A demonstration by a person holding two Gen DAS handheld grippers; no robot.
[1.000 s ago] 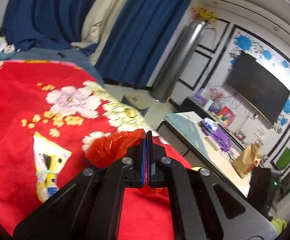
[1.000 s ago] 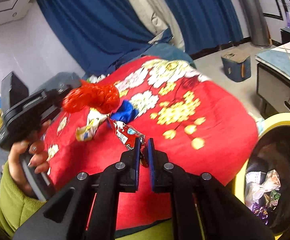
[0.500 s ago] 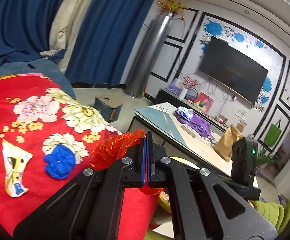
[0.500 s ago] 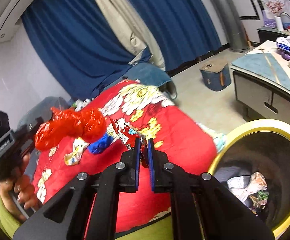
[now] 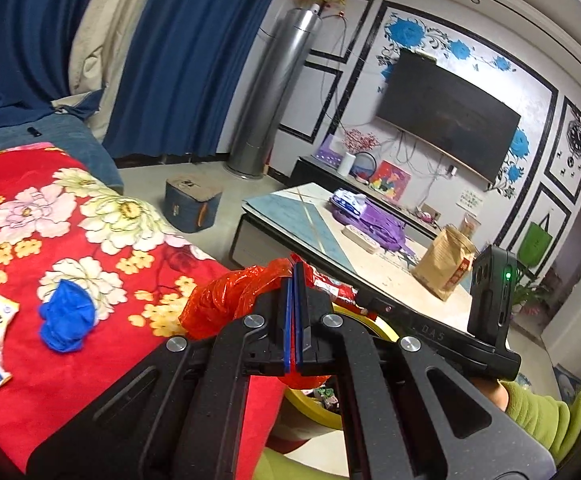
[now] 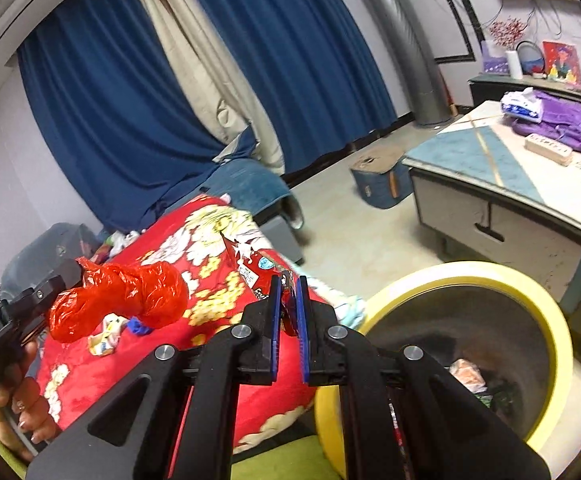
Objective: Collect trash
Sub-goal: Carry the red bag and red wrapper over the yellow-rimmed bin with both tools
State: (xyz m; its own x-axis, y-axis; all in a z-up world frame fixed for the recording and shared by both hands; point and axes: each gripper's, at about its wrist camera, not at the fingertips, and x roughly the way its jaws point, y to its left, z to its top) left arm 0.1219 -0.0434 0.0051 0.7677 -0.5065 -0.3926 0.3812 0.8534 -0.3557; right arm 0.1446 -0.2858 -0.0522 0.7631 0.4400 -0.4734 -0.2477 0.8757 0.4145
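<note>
Here the left gripper point(image 5: 295, 276) is pinching a red plastic bag point(image 5: 226, 300), the right gripper point(image 6: 289, 292) is clamping a red snack wrapper point(image 6: 250, 264); a yellow-rimmed bin point(image 6: 490, 276) is sitting beside the floral blanket point(image 5: 30, 240), where a blue wad point(image 5: 66, 316) is lying.

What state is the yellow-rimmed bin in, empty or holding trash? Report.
Holding trash: wrappers lie on the dark bottom of the yellow-rimmed bin.

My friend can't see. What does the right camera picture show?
The right tongs pinch a red snack wrapper beside a yellow-rimmed trash bin. Farther left, the left tongs hold a crumpled red plastic bag over a red flowered blanket.
</note>
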